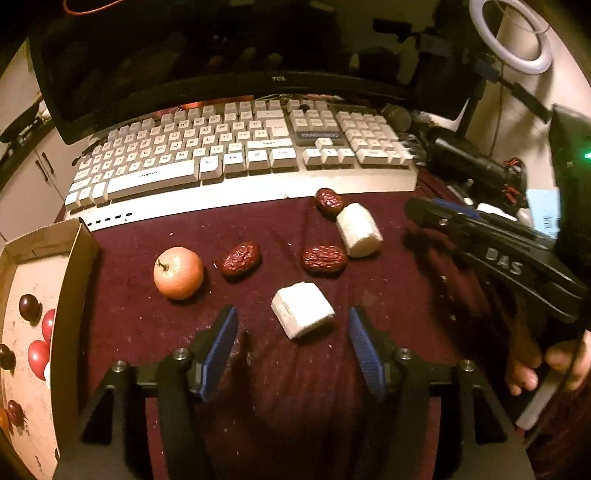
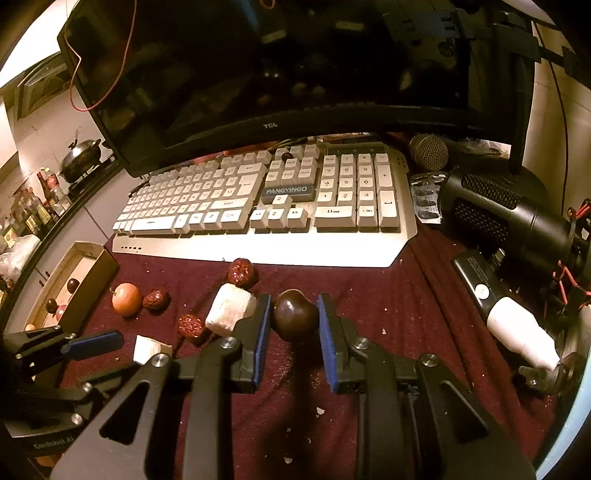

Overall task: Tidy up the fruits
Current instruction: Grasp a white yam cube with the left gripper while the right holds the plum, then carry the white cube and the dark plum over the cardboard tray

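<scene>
On the dark red cloth lie a small peach-coloured apple, three wrinkled red dates and two white chunks. My left gripper is open, and the near white chunk sits just ahead between its fingertips. My right gripper is shut on a dark brown round fruit, held just over the cloth. The right gripper also shows in the left wrist view. A cardboard box at the left holds several red and dark fruits.
A white keyboard and a TCL monitor stand behind the fruits. Microphones and black gear crowd the right side. A ring light stands at the back right.
</scene>
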The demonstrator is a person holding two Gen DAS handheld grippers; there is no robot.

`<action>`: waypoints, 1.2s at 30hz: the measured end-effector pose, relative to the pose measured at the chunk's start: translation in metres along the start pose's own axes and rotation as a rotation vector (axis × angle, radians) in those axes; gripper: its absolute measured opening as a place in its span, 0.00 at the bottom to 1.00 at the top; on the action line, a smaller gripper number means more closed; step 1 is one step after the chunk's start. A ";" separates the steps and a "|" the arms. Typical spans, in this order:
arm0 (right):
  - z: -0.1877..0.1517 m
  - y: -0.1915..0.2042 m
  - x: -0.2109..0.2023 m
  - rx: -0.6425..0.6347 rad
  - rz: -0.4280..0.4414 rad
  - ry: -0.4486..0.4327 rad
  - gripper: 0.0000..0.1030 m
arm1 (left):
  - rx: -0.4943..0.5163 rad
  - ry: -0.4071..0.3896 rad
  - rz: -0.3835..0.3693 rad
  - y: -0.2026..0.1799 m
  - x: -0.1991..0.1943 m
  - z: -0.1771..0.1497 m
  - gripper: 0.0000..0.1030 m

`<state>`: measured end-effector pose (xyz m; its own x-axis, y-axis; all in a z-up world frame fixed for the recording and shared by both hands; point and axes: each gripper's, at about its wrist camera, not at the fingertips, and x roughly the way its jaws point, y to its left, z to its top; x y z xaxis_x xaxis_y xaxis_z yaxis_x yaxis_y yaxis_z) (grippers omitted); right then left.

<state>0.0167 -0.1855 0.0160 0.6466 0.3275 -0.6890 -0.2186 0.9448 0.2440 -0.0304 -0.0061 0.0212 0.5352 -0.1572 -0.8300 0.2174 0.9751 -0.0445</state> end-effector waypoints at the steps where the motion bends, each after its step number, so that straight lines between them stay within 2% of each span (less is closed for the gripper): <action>1: 0.000 0.000 0.000 0.000 0.000 0.000 0.26 | -0.004 0.006 -0.003 0.000 0.002 0.000 0.60; 3: 0.000 0.000 0.000 0.000 0.000 0.001 0.26 | -0.021 0.011 -0.006 0.002 0.010 0.000 0.58; 4: 0.000 0.000 -0.001 0.000 0.000 0.001 0.26 | -0.028 0.012 -0.002 0.003 0.012 0.000 0.53; 6: 0.000 0.000 -0.001 0.000 -0.001 -0.002 0.26 | -0.022 0.001 -0.007 0.005 0.013 -0.002 0.34; 7: 0.000 0.000 -0.001 0.000 0.001 -0.002 0.26 | -0.013 -0.001 -0.009 0.005 0.013 -0.003 0.32; 12: 0.000 0.000 -0.002 0.000 0.004 -0.003 0.26 | -0.026 -0.019 -0.025 0.008 0.007 -0.004 0.29; 16: 0.001 0.002 -0.008 -0.006 0.009 -0.038 0.26 | -0.028 -0.089 -0.013 0.011 -0.023 -0.006 0.29; 21: 0.002 0.006 -0.012 -0.026 0.014 -0.074 0.26 | -0.057 -0.191 0.026 0.028 -0.070 -0.012 0.29; 27: 0.000 0.021 -0.018 -0.040 0.016 -0.075 0.26 | -0.124 -0.261 0.104 0.068 -0.114 -0.029 0.29; 31: -0.004 0.053 -0.022 -0.074 0.061 -0.052 0.26 | -0.177 -0.276 0.159 0.097 -0.126 -0.041 0.29; 36: -0.007 0.115 -0.020 -0.156 0.142 -0.018 0.26 | -0.242 -0.272 0.246 0.140 -0.135 -0.058 0.29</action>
<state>-0.0263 -0.0830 0.0527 0.6139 0.4591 -0.6422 -0.4184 0.8791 0.2284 -0.1190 0.1607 0.0946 0.7496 0.0802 -0.6570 -0.1238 0.9921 -0.0202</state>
